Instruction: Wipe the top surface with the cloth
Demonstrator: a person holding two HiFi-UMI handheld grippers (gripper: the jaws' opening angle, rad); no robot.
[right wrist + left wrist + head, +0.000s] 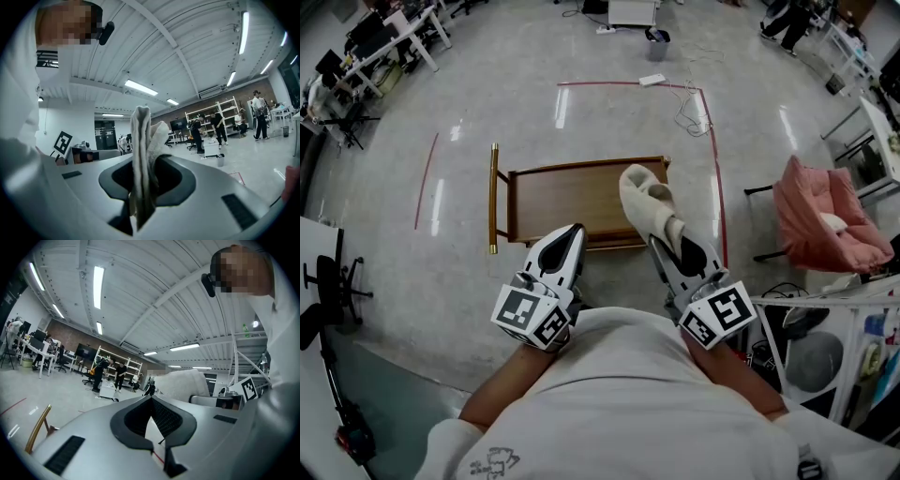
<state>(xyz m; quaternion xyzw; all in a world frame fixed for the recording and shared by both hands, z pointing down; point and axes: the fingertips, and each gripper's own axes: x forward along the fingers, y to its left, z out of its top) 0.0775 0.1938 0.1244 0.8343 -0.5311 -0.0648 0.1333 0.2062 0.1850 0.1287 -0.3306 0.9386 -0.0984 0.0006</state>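
Observation:
A low wooden cart (pixel 567 199) with a flat brown top stands on the floor below me. Both grippers are held up near my chest, above the cart's near edge and well clear of it. My right gripper (pixel 667 242) is shut on a cream cloth (pixel 647 199), which sticks up beyond its jaws; in the right gripper view the cloth (pixel 142 150) hangs pinched between the jaws of that gripper (pixel 143 168). My left gripper (pixel 570 234) is shut with nothing in it, its tips meeting (pixel 151 399). The cloth (pixel 182 383) shows beside it in the left gripper view.
The cart has a brass handle bar (pixel 494 197) at its left end. Red tape lines (pixel 715 178) mark the floor around it. A pink padded chair (pixel 825 220) stands to the right, a white rack (pixel 853 328) nearer right, a tripod (pixel 333 281) at left.

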